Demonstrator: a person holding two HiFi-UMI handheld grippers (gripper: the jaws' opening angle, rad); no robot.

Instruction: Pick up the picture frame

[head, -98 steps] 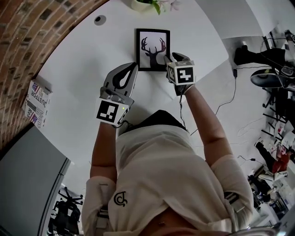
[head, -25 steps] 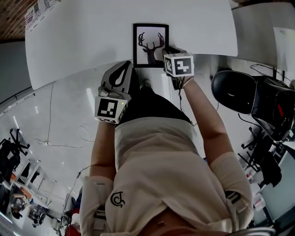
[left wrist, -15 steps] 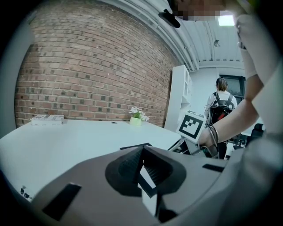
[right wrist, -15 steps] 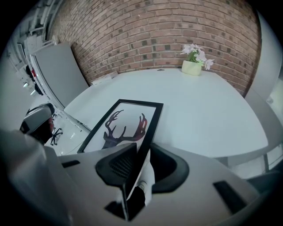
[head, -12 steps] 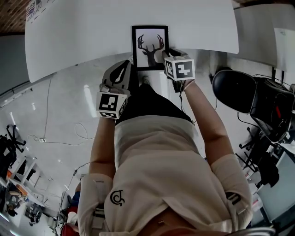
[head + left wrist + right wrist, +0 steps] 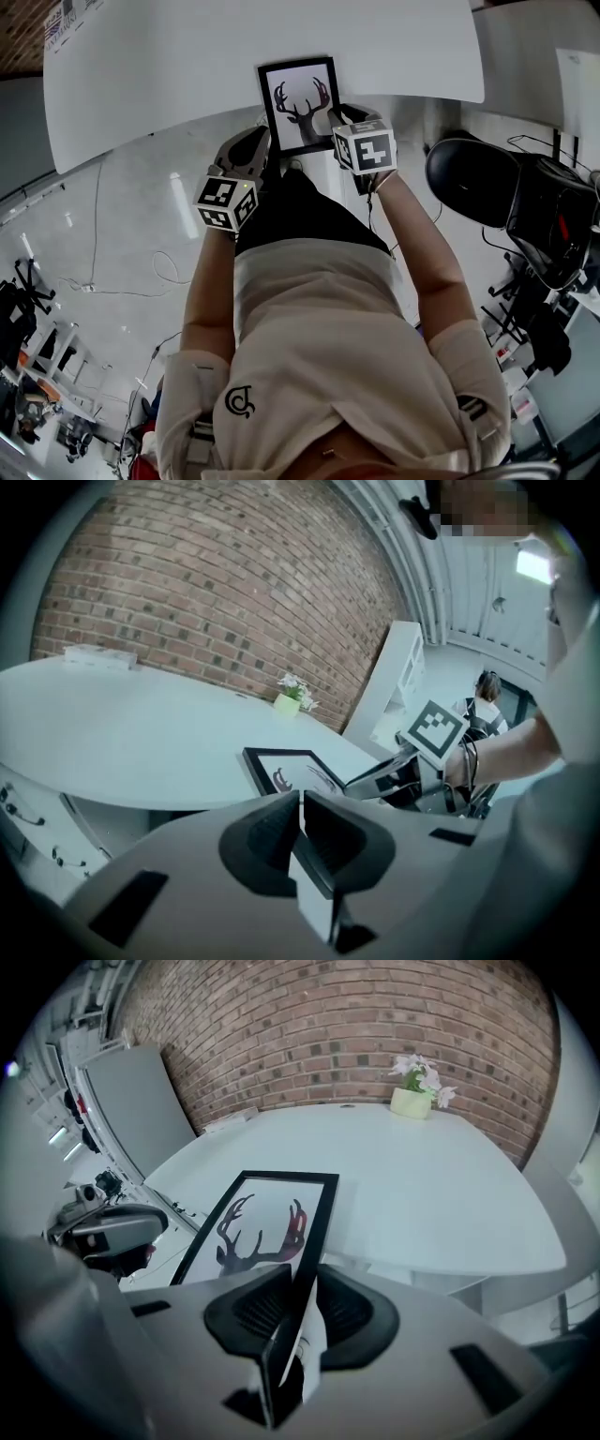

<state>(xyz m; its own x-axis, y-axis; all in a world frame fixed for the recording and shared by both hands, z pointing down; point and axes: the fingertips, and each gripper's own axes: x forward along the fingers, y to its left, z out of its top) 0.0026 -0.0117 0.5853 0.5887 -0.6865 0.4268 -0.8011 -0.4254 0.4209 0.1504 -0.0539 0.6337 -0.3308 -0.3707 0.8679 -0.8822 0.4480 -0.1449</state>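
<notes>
Jaws of the right gripper (image 6: 302,1281) have just been closing onto the lower-right border of the picture frame (image 6: 298,103), stiff but likely fragile; left gripper (image 6: 300,803) closed, empty.

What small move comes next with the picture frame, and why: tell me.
Probably raise the right gripper a little to lift the picture frame off the white table. Its jaws have just been closing and now clamp the frame's near edge; the left gripper is shut and holds nothing.
</notes>
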